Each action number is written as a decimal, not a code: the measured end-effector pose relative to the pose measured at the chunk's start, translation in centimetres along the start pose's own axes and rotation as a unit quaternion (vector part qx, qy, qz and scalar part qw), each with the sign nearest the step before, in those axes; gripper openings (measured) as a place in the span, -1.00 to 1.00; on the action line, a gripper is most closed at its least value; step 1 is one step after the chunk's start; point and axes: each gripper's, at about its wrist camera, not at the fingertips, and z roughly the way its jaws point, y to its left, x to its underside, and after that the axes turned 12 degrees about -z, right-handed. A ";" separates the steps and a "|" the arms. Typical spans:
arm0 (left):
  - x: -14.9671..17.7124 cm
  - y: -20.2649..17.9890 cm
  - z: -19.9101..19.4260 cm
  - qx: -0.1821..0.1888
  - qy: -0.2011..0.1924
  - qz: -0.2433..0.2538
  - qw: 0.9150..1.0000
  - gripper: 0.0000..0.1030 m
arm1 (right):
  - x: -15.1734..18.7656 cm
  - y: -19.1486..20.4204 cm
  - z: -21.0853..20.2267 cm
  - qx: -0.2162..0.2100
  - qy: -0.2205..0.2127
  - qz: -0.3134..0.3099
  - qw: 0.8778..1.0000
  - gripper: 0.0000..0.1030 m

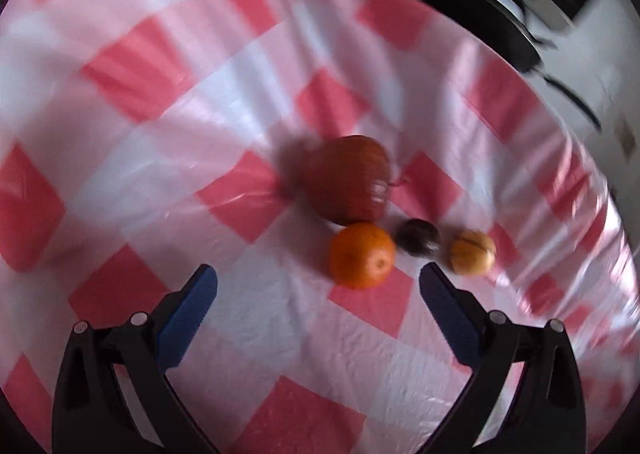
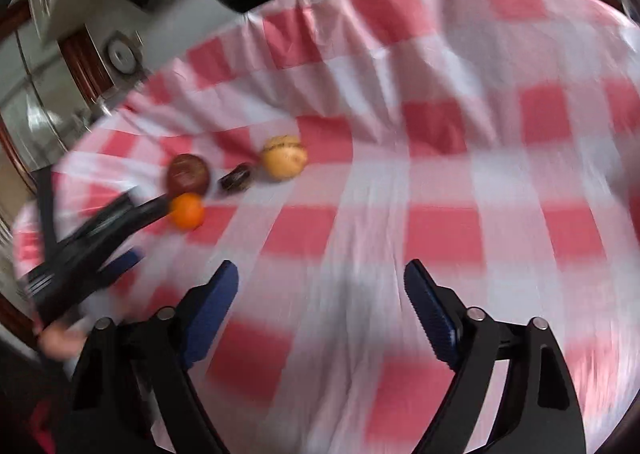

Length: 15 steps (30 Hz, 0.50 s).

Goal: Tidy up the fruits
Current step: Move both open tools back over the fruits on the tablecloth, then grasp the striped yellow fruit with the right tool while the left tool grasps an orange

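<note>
Four fruits sit bunched together on the red-and-white checked cloth of the table [image 1: 120,66], and both tools are closing in with nothing in hand. From the left wrist view, the big reddish-brown fruit [image 1: 349,179] lies at the back, the orange [image 1: 362,255] touching its near side, the small dark fruit [image 1: 418,243] just beside the orange, and the yellow fruit [image 1: 472,253] just beyond that, near the draped edge of the cloth. The left gripper [image 1: 318,288] comes in tilted downward, jaws spread wide and empty, and the orange sits just ahead of the gap, a little toward the right-hand finger; my read is that it is lining up on the orange as the nearest, most exposed piece. The right gripper [image 2: 320,286] also has its jaws well apart with only bare cloth between them, and the cluster lies well off to its upper left, so it looks like the supporting player for now. In the right wrist view the left tool's black body reaches in low from the left, its tip right by the orange. No bowl or basket shows in either view, so where the fruit should end up I cannot tell. Everything is blurred, which fits tools in transit.
</note>
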 end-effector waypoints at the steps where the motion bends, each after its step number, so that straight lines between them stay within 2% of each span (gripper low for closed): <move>1: -0.3 0.5 0.3 0.009 0.012 -0.014 1.000 0.96 | -1.0 0.4 1.2 0.006 0.003 -0.012 1.000 0.48; 6: -0.2 -0.1 0.7 0.014 0.022 0.013 1.000 0.96 | -5.6 2.6 7.4 0.036 0.034 -0.084 0.995 0.28; 13: 0.0 -0.1 0.8 0.014 0.023 0.012 1.000 0.96 | -7.8 4.0 11.7 0.071 0.075 -0.143 0.984 0.12; 15: 0.0 -0.3 0.8 0.014 0.021 0.018 1.000 0.96 | -8.0 4.6 12.4 0.083 0.082 -0.167 0.979 0.02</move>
